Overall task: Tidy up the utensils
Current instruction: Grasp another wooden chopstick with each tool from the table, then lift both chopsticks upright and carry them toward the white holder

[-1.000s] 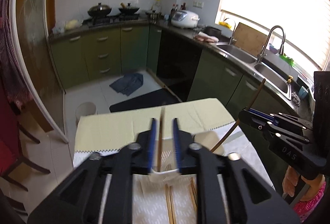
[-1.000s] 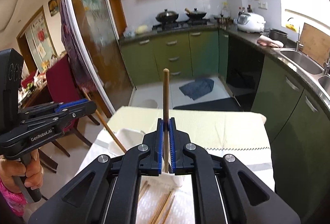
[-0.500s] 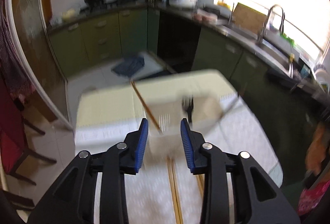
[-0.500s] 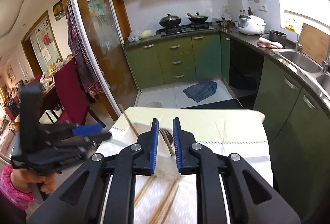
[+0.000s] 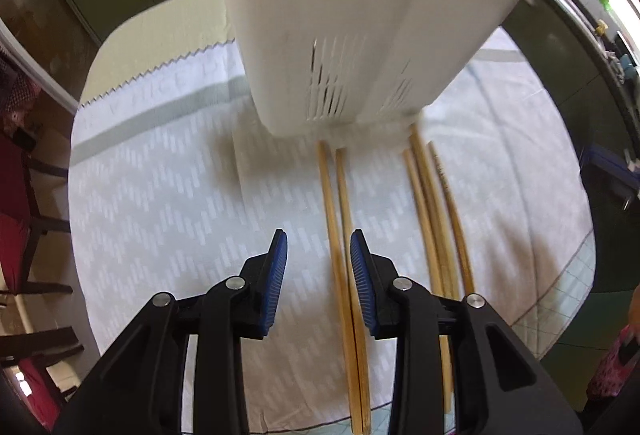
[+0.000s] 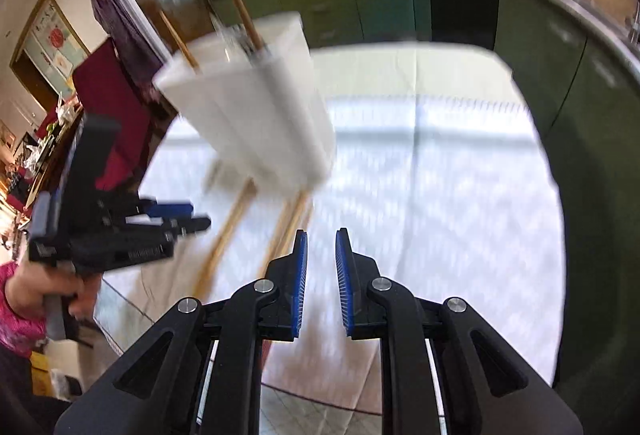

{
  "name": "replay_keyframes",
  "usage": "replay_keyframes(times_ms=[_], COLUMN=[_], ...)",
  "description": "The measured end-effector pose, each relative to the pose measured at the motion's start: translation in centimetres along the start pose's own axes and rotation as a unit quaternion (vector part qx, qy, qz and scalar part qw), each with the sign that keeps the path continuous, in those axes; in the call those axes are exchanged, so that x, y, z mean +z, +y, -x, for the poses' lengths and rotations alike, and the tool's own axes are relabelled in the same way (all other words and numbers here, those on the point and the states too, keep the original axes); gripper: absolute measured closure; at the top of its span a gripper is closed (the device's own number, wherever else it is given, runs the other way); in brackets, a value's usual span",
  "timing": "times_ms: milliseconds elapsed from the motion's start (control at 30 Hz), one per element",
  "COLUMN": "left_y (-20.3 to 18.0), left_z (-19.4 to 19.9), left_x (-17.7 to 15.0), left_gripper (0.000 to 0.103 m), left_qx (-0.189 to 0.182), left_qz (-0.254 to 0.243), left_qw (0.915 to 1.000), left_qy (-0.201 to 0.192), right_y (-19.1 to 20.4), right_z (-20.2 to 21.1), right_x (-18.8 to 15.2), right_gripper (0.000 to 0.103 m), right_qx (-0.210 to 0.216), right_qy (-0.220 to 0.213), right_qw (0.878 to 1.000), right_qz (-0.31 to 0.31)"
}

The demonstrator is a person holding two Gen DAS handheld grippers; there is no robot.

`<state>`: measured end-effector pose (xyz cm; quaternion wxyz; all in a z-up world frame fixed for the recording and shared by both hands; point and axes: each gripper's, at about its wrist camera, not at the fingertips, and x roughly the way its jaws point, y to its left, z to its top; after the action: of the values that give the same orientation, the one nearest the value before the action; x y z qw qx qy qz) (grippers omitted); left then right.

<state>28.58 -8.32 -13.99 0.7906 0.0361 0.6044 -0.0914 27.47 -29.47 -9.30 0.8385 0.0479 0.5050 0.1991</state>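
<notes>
The left gripper [image 5: 319,255], fingers spread and empty, straddles 2 chopsticks [image 5: 335,219] lying on the tablecloth [image 5: 160,195] near the white holder [image 5: 360,15]. The right gripper [image 6: 321,255], slightly parted, holds nothing. Closing now risks pinching both sticks.

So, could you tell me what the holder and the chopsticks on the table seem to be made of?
The holder looks like white plastic with a matte finish: moulded smooth walls and cut drain slots near its base. The chopsticks look like bamboo or light wood: pale tan, dull, unpainted. Motion blur hides any grain.
</notes>
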Motion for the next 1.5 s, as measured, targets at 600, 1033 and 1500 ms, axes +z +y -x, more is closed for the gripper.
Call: replay_keyframes(times_ms=[600,1033,1500], left_y=[-2.4,-1.0,-0.4], left_z=[-3.2,-3.8,-3.7], left_x=[-0.1,0.0,0.4], left_gripper=[0.082,0.095,0.095], left_qx=[0.008,0.012,0.011], left_qz=[-0.018,-0.010,-0.004], left_qw=[0.9992,0.9992,0.9993], left_qy=[0.036,0.038,0.035], right_y=[1.6,4.0,7.2], right_z=[-6.8,-11.1,-12.4], right_x=[-0.7,0.4,1.3], right_gripper=[0.088,0.088,0.096], right_qx=[-0.003,-0.033,-0.089], right_qy=[0.083,0.134,0.128], right_qw=[0.996,0.990,0.985], right_qz=[0.019,0.039,0.078])
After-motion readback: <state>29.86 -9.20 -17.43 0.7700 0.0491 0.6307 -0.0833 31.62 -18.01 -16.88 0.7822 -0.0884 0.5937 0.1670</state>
